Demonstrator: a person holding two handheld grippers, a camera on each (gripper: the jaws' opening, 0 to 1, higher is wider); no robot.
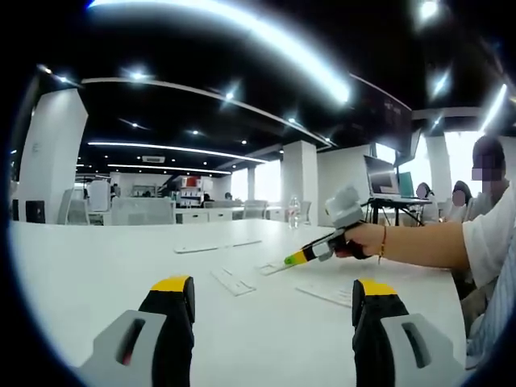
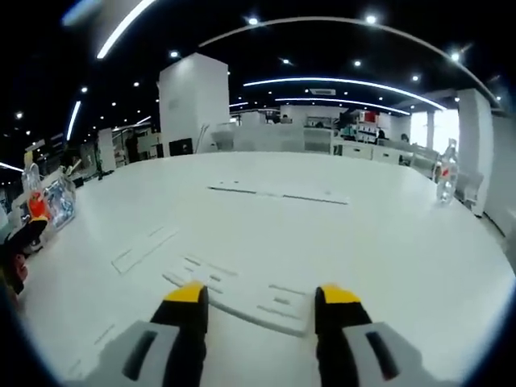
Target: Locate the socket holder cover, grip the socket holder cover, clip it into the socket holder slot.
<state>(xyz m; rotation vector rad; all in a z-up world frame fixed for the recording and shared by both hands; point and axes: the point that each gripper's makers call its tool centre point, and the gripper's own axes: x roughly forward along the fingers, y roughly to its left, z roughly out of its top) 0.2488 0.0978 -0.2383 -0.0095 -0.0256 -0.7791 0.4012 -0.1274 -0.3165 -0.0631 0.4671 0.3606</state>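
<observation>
White table [image 1: 97, 266] under both grippers, jaws apart; right gripper [image 2: 262, 297] low over flat cover [image 2: 242, 300].

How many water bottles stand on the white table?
1. A clear bottle stands near the table's far right edge in the right gripper view; the left gripper view shows it at the far edge.
</observation>
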